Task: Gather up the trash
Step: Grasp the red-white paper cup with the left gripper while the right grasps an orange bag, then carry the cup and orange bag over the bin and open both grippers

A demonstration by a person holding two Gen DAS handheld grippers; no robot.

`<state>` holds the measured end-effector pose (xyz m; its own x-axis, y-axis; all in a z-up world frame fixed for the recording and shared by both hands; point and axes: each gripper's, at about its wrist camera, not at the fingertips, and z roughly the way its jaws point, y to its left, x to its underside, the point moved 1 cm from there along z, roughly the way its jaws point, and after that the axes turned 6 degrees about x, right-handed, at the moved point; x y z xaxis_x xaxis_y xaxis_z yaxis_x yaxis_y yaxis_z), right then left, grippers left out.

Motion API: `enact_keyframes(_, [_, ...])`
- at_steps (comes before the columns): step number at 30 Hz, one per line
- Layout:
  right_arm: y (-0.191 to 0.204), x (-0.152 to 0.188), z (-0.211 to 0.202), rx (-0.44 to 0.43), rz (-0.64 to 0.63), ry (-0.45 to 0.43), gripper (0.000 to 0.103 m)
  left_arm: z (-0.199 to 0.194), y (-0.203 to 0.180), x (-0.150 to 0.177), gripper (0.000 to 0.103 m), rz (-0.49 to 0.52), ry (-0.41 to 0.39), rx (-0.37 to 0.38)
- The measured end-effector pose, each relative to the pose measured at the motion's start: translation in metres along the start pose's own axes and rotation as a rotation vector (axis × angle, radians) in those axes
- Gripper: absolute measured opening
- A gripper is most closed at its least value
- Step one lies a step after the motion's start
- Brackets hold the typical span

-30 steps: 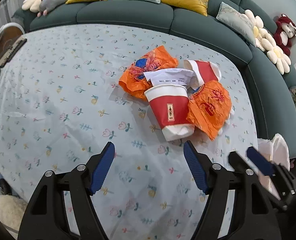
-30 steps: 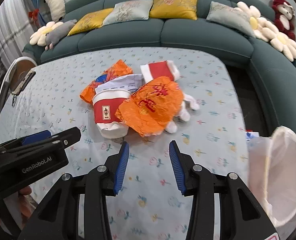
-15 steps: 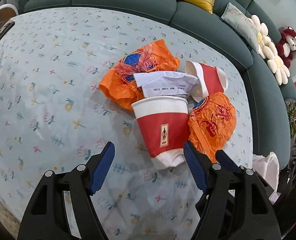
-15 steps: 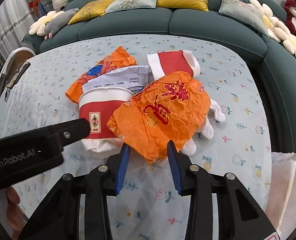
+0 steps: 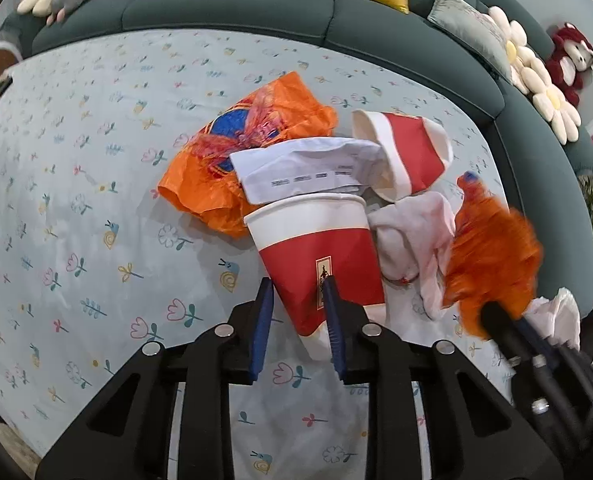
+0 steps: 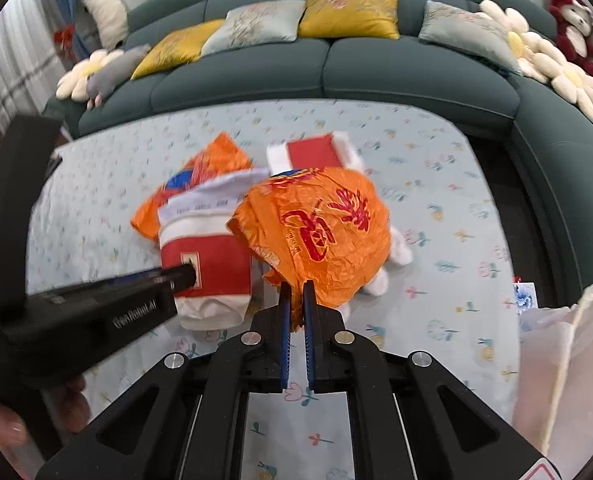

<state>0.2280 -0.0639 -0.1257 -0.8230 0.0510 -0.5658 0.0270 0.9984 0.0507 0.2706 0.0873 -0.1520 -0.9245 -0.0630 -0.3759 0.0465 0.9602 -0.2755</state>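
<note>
A red paper cup (image 5: pixel 320 256) lies on its side on the flowered tablecloth (image 5: pixel 76 208). My left gripper (image 5: pixel 296 292) is closing on the cup's lower half, with both blue pads against its wall. From the right wrist view, one of its fingertips (image 6: pixel 186 274) rests on the cup (image 6: pixel 212 260) at the label. My right gripper (image 6: pixel 296 304) is shut on the near edge of a crumpled orange plastic bag (image 6: pixel 324 232), which shows blurred in the left wrist view (image 5: pixel 492 264). Behind lie a second orange bag (image 5: pixel 252 152), a white paper slip (image 5: pixel 308 168), another red cup (image 5: pixel 412 152) and a white glove (image 5: pixel 416 240).
An open white trash bag (image 6: pixel 564 360) stands past the table's right edge. A green curved sofa (image 6: pixel 336 76) with cushions and plush toys wraps the far side. A person's hand (image 6: pixel 0 420) holds the left gripper's handle.
The left gripper came forward and down onto the red cup and its jaws narrowed around it. The right gripper shut on the orange bag and drew it off the white glove.
</note>
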Motion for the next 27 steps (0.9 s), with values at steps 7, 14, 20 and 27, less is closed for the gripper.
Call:
enact_keyframes(7, [-0.017, -0.001, -0.03, 0.017, 0.037, -0.043, 0.006, -0.023, -0.017, 0.012, 0.023, 0.036, -0.018, 0.022])
enact_keyframes(14, [-0.042, 0.012, -0.064, 0.041, 0.085, -0.075, 0.006, -0.046, -0.051, 0.033, 0.022, 0.104, -0.026, 0.051])
enact_keyframes(20, [-0.075, 0.021, -0.093, 0.072, 0.144, -0.108, 0.005, -0.065, -0.094, 0.051, 0.022, 0.179, -0.033, 0.085])
enact_keyframes(27, [-0.122, 0.036, -0.127, 0.119, 0.222, -0.15, 0.005, -0.083, -0.152, 0.07, 0.022, 0.283, -0.045, 0.12])
